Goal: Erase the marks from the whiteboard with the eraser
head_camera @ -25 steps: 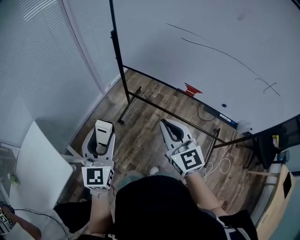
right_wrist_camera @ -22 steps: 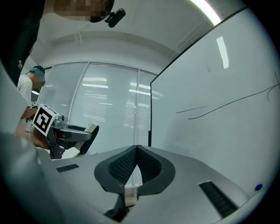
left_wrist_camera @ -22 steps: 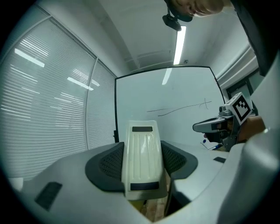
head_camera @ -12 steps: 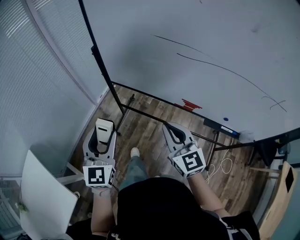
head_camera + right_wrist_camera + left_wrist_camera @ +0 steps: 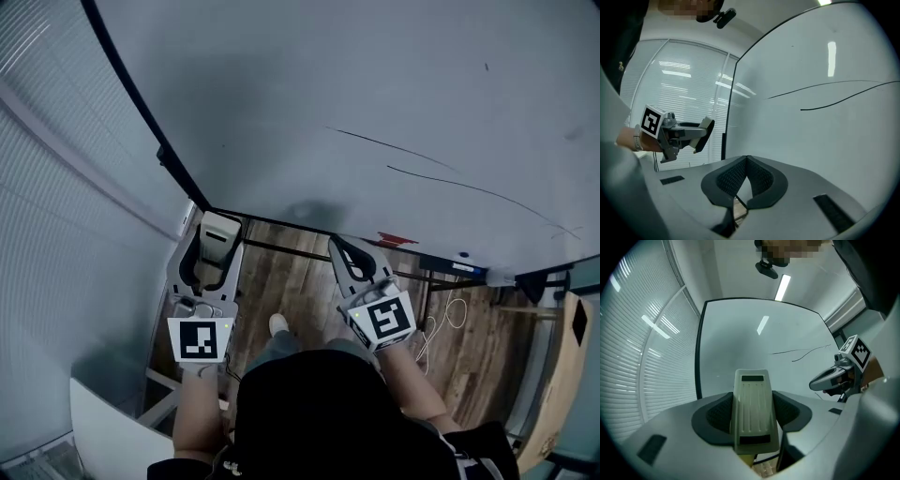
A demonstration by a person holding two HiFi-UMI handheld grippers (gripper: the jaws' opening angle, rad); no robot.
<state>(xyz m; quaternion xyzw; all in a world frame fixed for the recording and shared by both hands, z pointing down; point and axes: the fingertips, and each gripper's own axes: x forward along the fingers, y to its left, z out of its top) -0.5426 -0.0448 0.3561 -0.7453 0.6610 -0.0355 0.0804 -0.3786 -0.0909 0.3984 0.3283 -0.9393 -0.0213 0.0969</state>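
The whiteboard (image 5: 309, 103) stands right in front of me and carries two long thin black lines (image 5: 441, 183), also in the left gripper view as lines (image 5: 801, 352) and in the right gripper view as lines (image 5: 834, 101). My left gripper (image 5: 217, 234) is shut on a beige eraser (image 5: 218, 233), which stands between its pads as the eraser (image 5: 753, 409), a little short of the board's lower left part. My right gripper (image 5: 345, 255) is shut with nothing in it, its pads touching at the tips (image 5: 746, 161), below the marks.
The board's black frame edge (image 5: 141, 117) runs down its left side, with window blinds (image 5: 56, 187) beyond. A red object (image 5: 397, 240) and markers lie on the tray under the board. A wooden floor (image 5: 469, 347), cables and a wooden shelf (image 5: 565, 375) lie at the right.
The person has stepped closer to the whiteboard, which now fills the top of the head view. Both grippers rose toward it; the left one still holds the eraser.
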